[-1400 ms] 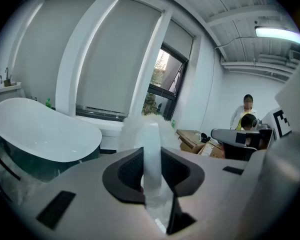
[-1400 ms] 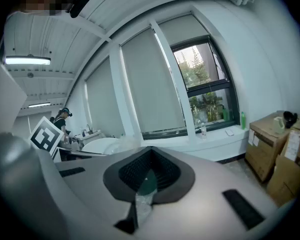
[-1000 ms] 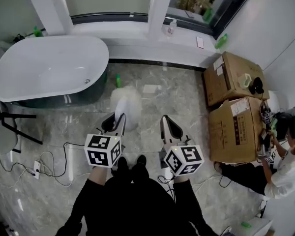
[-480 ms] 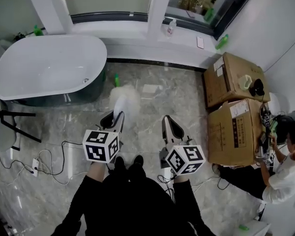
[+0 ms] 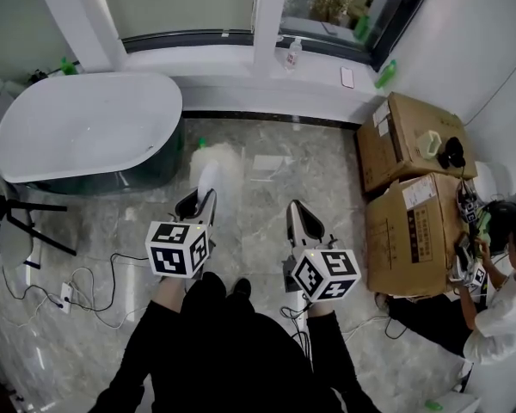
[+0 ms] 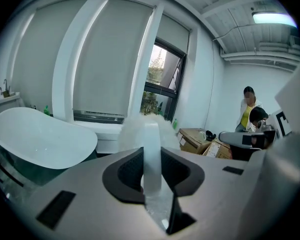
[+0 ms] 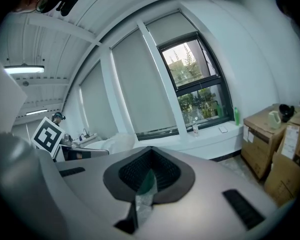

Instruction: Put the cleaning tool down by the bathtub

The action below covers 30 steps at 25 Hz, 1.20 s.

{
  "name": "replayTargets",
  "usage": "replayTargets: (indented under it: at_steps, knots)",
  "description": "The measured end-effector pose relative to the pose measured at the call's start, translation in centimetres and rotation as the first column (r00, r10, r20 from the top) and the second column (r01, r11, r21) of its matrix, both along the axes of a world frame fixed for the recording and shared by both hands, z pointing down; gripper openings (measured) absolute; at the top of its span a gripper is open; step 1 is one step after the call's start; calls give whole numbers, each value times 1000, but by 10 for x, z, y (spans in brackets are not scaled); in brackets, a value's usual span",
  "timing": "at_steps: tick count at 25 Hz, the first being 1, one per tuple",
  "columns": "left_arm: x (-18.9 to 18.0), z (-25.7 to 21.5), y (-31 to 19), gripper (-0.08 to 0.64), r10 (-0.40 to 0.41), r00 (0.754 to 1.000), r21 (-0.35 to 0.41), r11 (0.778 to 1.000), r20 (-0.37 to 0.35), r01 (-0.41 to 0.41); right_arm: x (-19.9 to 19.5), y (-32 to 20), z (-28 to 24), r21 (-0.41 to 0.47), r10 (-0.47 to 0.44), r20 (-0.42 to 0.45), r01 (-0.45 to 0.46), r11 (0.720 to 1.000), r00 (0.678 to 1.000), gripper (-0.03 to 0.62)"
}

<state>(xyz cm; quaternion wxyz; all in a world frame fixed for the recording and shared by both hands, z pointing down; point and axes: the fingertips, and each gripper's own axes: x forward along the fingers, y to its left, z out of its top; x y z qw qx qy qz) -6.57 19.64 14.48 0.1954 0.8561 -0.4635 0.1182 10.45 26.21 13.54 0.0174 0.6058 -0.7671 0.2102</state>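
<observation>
In the head view I stand mid-floor, with the bathtub (image 5: 86, 127) in the upper left of the frame. My left gripper (image 5: 199, 200) sits left of centre, clamped on the cleaning tool (image 5: 213, 166). The tool's white fluffy head points up-frame toward the tub's near end, and it looks to be held above the marble floor (image 5: 267, 188). My right gripper (image 5: 298, 213) is right of centre, aimed at bare floor. Cardboard boxes (image 5: 413, 136) fill the right edge.

In the left gripper view the jaws pinch the tool's pale handle at centre frame. The fluff rises above it and the tub lies at left.

In the right gripper view the jaws are drawn together, holding nothing I can make out, with the window (image 7: 192, 79) beyond.

The tool is near the tub but not yet down. I judge that lowering and release remain.
</observation>
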Motion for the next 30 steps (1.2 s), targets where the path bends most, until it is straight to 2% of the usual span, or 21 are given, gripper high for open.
replayTargets:
  at_steps: [7,17,23,30]
  knots:
    - [15,-4,-16,89,4,1000,8,1000,15,-4,16,-19,0,-2,1,3,-1,1000,1000,-1]
    - [27,22,-72,89,24,999,-44,999,28,-23,29,-64,20,-56,32,5,-32,998,999,-2]
    - [47,47,-132,89,59,998,-76,996,36,-56,39,-125,29,-71,40,2,-40,997,999,-2]
    - [42,59,-210,89,73,997,-122,990,21,-70,28,-206,36,-108,46,-2,-46,993,999,0]
